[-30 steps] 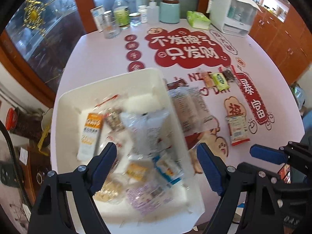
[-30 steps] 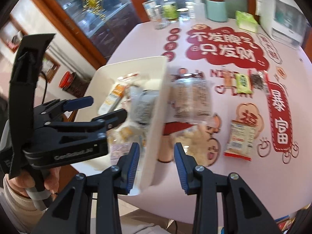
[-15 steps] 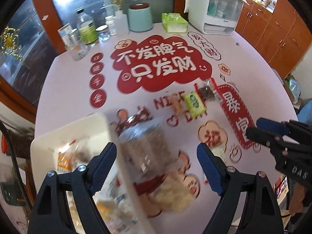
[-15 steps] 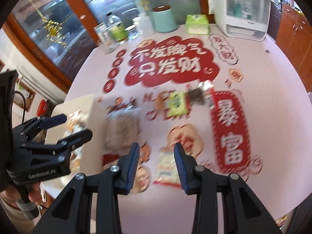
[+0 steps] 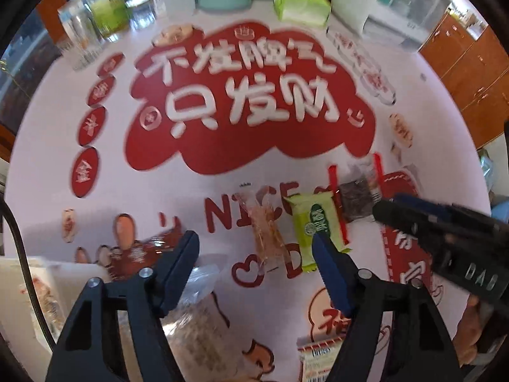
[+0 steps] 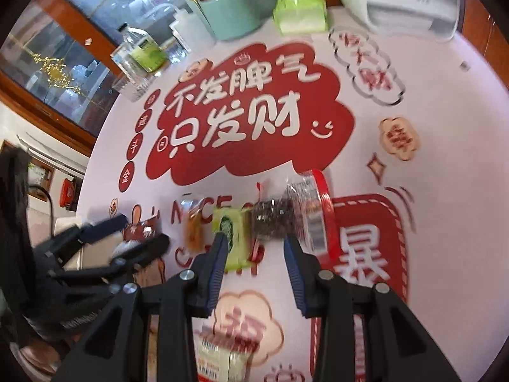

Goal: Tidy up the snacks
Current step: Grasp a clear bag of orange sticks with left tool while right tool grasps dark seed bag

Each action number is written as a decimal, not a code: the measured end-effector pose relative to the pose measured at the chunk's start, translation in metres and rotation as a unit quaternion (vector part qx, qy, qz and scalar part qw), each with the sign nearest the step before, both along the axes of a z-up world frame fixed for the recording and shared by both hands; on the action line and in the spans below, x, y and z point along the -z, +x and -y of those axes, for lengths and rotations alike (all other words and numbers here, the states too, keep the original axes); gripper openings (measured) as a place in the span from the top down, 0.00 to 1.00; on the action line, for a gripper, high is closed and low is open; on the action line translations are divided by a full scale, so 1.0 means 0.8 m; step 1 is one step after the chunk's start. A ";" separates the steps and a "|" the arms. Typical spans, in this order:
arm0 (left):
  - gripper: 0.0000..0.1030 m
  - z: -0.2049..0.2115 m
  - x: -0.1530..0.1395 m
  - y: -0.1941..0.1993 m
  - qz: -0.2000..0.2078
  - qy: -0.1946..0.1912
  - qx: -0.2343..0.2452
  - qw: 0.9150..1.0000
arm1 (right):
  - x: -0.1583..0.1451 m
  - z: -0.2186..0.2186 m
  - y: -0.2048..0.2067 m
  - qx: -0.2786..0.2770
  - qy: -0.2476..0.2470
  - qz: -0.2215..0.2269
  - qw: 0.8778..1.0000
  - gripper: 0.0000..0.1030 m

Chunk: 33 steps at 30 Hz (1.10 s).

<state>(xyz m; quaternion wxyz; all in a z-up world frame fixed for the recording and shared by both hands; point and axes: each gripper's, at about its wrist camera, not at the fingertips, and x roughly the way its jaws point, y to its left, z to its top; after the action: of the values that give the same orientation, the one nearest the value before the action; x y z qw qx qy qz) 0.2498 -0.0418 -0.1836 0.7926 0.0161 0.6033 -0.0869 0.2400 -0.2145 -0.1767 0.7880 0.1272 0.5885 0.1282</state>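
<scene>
Now both grippers are hanging over the pink table (image 5: 47, 146), pointing steeply down at a short row of snacks lying across the printed lettering. Sitting side by side, left to right in the left wrist view, are an orange snack stick (image 5: 267, 232) in a clear wrapper, a green packet (image 5: 318, 226) and a dark packet (image 5: 356, 200) with red edges, the green one touching the dark one.

The left gripper (image 5: 256, 265) is showing a wide gap, its jaws having just been closing in a little, and nothing is pinched between them; the orange stick and the green packet are lying on the table beyond the tips. A clear bag of pale brown snacks (image 5: 197, 328) is lying low in that view, partly behind the left finger, and a white tub (image 5: 22, 273) is peeking in at the lower left edge with wrappers inside (too blurred to name).

The right gripper (image 6: 254, 243) is holding a narrower gap, with nothing gripped; its left finger is covering part of the green packet (image 6: 233, 232), and the dark packet (image 6: 273, 219) is sitting just beyond the gap. A small white and red packet (image 6: 219, 359) is lying nearer the camera, between the gripper's arms.

Along the far edge are standing a teal canister (image 6: 232, 12), a green tissue pack (image 6: 300, 11), a bottle with a green label (image 6: 143, 51) and a white appliance (image 5: 391, 3).
</scene>
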 end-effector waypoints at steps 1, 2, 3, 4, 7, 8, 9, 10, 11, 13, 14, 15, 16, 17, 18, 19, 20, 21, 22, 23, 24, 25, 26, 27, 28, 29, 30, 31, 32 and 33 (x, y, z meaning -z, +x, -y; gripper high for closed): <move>0.33 0.002 0.006 0.002 -0.004 0.002 0.001 1.000 | 0.010 0.000 0.010 -0.001 0.002 -0.008 1.000 0.64; 0.33 0.003 0.015 0.005 -0.010 0.008 0.000 1.000 | 0.015 -0.002 0.015 -0.005 0.004 -0.014 1.000 0.64; 0.34 0.005 0.021 0.007 -0.012 0.009 0.000 1.000 | 0.021 -0.006 0.021 -0.009 -0.002 -0.020 1.000 0.64; 0.34 0.005 0.024 0.008 -0.013 0.009 0.000 1.000 | 0.025 -0.008 0.023 -0.012 -0.006 -0.022 1.000 0.64; 0.35 0.007 0.035 0.010 -0.017 0.012 0.003 1.000 | 0.029 -0.017 0.032 -0.020 -0.039 -0.014 0.999 0.64; 0.35 0.008 0.036 0.012 -0.019 0.012 0.003 1.000 | 0.029 -0.020 0.035 -0.024 -0.051 -0.015 0.998 0.64; 0.36 0.008 0.039 0.012 -0.020 0.013 0.004 1.000 | 0.031 -0.024 0.037 -0.028 -0.060 -0.019 0.998 0.64; 0.37 0.008 0.040 0.012 -0.021 0.014 0.005 1.000 | 0.031 -0.024 0.038 -0.030 -0.066 -0.017 0.997 0.64; 0.37 0.008 0.042 0.013 -0.021 0.013 0.005 1.000 | 0.031 -0.028 0.037 -0.037 -0.082 -0.015 0.996 0.64; 0.37 0.008 0.042 0.014 -0.022 0.011 0.006 1.000 | 0.033 -0.034 0.035 -0.048 -0.097 -0.013 0.994 0.64; 0.37 0.007 0.043 0.014 -0.023 0.010 0.008 1.000 | 0.033 -0.034 0.034 -0.050 -0.100 -0.012 0.994 0.64; 0.37 0.006 0.044 0.014 -0.023 0.011 0.008 1.000 | 0.033 -0.034 0.034 -0.050 -0.102 -0.011 0.993 0.62; 0.37 0.007 0.043 0.013 -0.024 0.011 0.008 1.000 | 0.033 -0.033 0.034 -0.048 -0.102 -0.010 0.994 0.60; 0.37 0.006 0.045 0.014 -0.025 0.009 0.009 1.000 | 0.034 -0.031 0.034 -0.044 -0.102 -0.010 0.994 0.58; 0.37 0.005 0.045 0.014 -0.026 0.008 0.009 1.000 | 0.036 -0.029 0.034 -0.039 -0.102 -0.013 0.994 0.53; 0.37 0.003 0.045 0.014 -0.027 0.006 0.010 1.000 | 0.037 -0.028 0.034 -0.036 -0.101 -0.015 0.994 0.48; 0.37 0.002 0.045 0.014 -0.027 0.005 0.012 1.000 | 0.038 -0.026 0.033 -0.033 -0.099 -0.019 0.994 0.46; 0.37 0.002 0.045 0.013 -0.026 0.005 0.014 1.000 | 0.039 -0.025 0.034 -0.030 -0.096 -0.024 0.995 0.45; 0.37 0.001 0.045 0.014 -0.026 0.006 0.015 1.000 | 0.040 -0.024 0.034 -0.031 -0.093 -0.027 0.995 0.45; 0.37 0.001 0.046 0.014 -0.026 0.005 0.015 1.000 | 0.043 -0.025 0.035 -0.035 -0.084 -0.038 0.995 0.45; 0.37 0.000 0.046 0.015 -0.026 0.006 0.015 1.000 | 0.046 -0.027 0.035 -0.038 -0.081 -0.046 0.995 0.45; 0.37 -0.001 0.046 0.015 -0.024 0.007 0.016 1.000 | 0.049 -0.030 0.034 -0.041 -0.084 -0.049 0.994 0.44; 0.37 -0.002 0.046 0.016 -0.023 0.008 0.016 1.000 | 0.048 -0.034 0.032 -0.046 -0.094 -0.041 0.994 0.44; 0.37 -0.002 0.047 0.016 -0.022 0.011 0.018 1.000 | 0.048 -0.039 0.031 -0.054 -0.107 -0.037 0.992 0.44; 0.37 -0.002 0.046 0.015 -0.019 0.016 0.021 0.999 | 0.048 -0.044 0.030 -0.060 -0.121 -0.030 0.990 0.44; 0.38 -0.001 0.046 0.015 -0.016 0.019 0.023 0.999 | 0.048 -0.045 0.030 -0.059 -0.128 -0.028 0.990 0.45; 0.39 0.000 0.046 0.015 -0.014 0.020 0.023 0.999 | 0.047 -0.047 0.029 -0.059 -0.139 -0.026 0.988 0.49; 0.40 0.000 0.045 0.015 -0.011 0.021 0.024 0.999 | 0.046 -0.049 0.028 -0.061 -0.146 -0.023 0.987 0.56; 0.44 0.001 0.044 0.014 -0.008 0.024 0.025 0.999 | 0.046 -0.049 0.028 -0.063 -0.145 -0.022 0.987 0.57; 0.50 0.002 0.044 0.014 -0.003 0.029 0.028 0.999 | 0.045 -0.047 0.028 -0.063 -0.143 -0.022 0.987 0.58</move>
<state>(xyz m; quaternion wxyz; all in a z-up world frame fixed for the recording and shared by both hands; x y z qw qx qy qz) 0.2610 -0.0432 -0.2186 0.7873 0.0558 0.6071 -0.0916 0.2620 -0.1772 -0.2131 0.7755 -0.0217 0.6246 0.0897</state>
